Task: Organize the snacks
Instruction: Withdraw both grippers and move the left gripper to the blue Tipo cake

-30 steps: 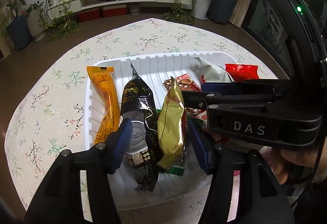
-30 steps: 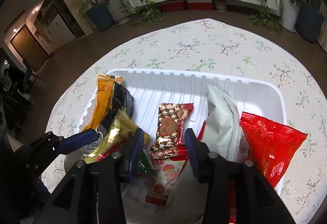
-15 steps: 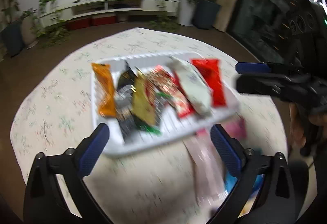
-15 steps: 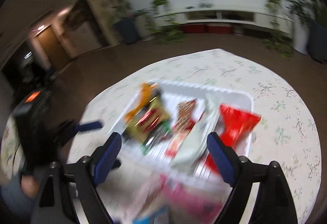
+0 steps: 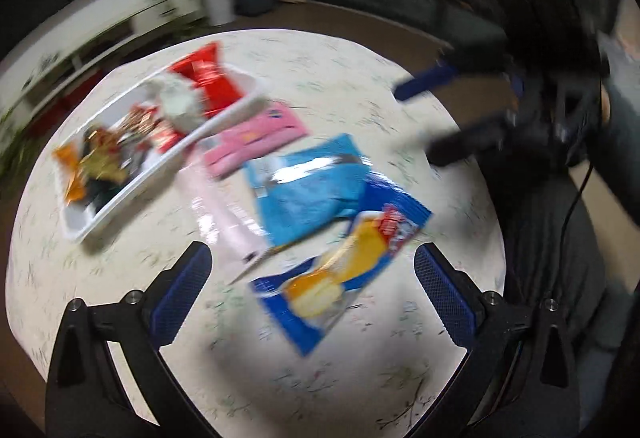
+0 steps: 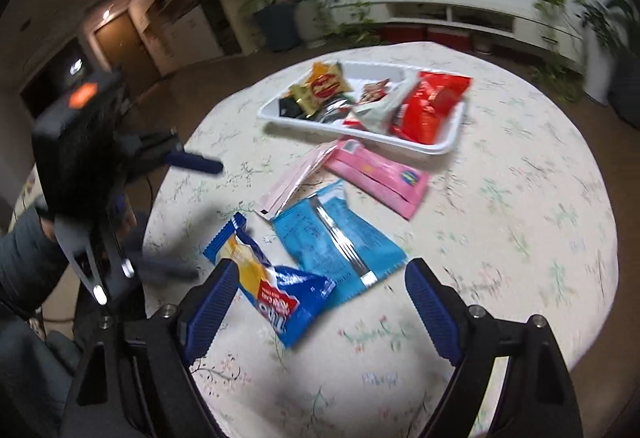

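- Left gripper (image 5: 312, 288): jaws wide, just opened, empty; dark blue snack bag (image 5: 340, 274) lies on the table between the fingers, not touched.
- Right gripper (image 6: 316, 302): jaws wide, just opened, empty, above the same bag.
- That bag's long axis runs 7 to 1 o'clock in the left view.
- Light blue bag (image 6: 340, 238), pink pack (image 6: 380, 178), pale pink stick (image 6: 296, 178) loose on the table (image 6: 520, 198).
- White tray (image 6: 448, 142) at 12 o'clock in the right view, full of snacks.
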